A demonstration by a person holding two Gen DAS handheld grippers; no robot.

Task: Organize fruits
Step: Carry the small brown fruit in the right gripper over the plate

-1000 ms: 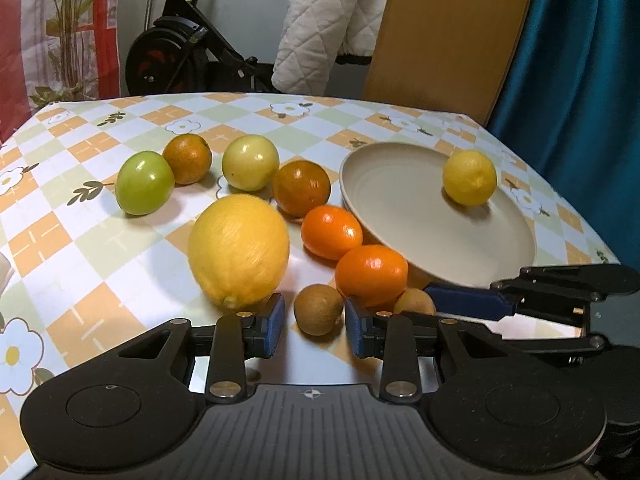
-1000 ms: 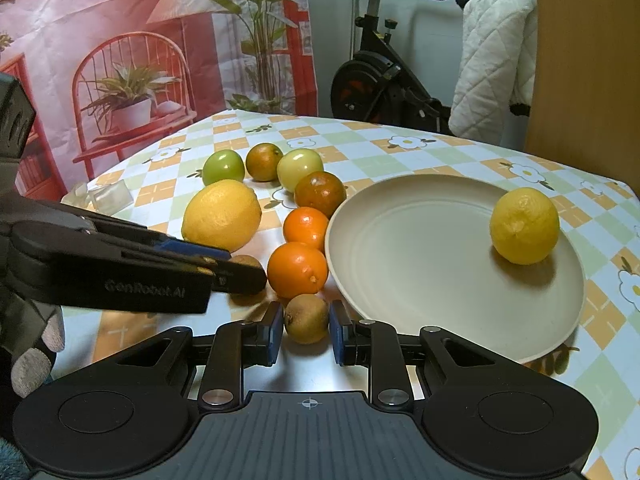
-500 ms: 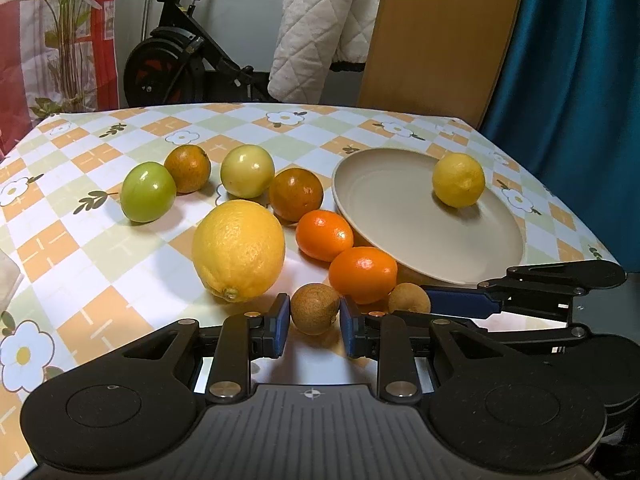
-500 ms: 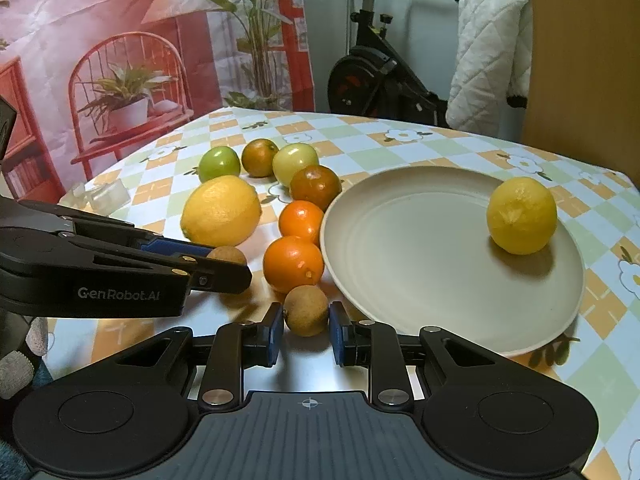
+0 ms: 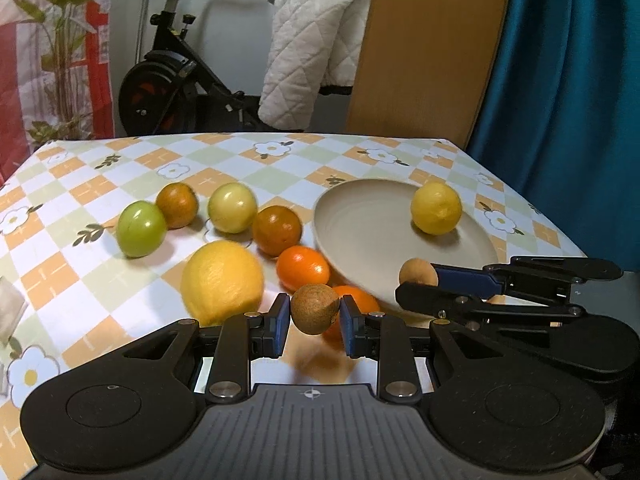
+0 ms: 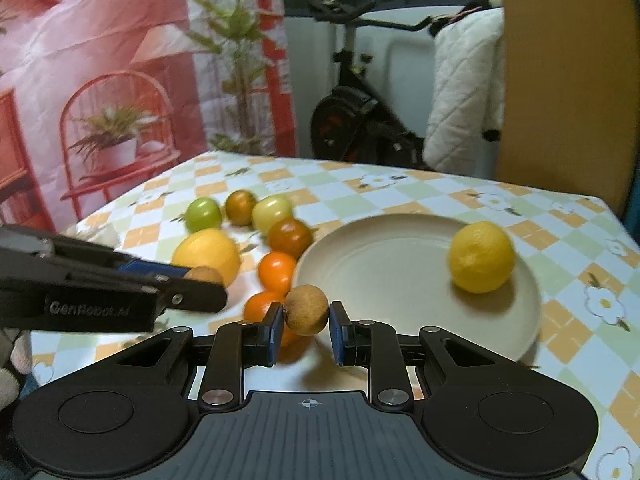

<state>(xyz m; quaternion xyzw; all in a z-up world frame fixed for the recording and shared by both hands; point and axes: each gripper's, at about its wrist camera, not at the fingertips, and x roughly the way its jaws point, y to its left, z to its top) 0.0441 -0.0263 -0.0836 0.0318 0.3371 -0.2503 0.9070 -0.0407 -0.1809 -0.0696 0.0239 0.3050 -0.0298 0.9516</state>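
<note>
My left gripper (image 5: 314,316) is shut on a small brown fruit (image 5: 315,309) and holds it above the table. My right gripper (image 6: 306,322) is shut on a second small brown fruit (image 6: 306,309), lifted near the front left rim of the beige plate (image 6: 384,264). That gripper and its fruit (image 5: 418,273) also show in the left wrist view over the plate's near rim. A small lemon (image 6: 481,257) lies on the plate. Two oranges (image 5: 303,268), a large lemon (image 5: 221,280), two dark tangerines (image 5: 277,230) and two green fruits (image 5: 141,229) lie on the checked tablecloth left of the plate.
An exercise bike (image 5: 176,80) and a white quilted cloth (image 5: 312,56) stand behind the table. A wooden panel (image 5: 424,52) and a teal curtain (image 5: 568,100) are at the back right. The table's right edge runs close to the plate.
Both grippers have closed on their small brown fruits and lifted them off the table. The views have tilted up and the right gripper has moved toward the plate.
</note>
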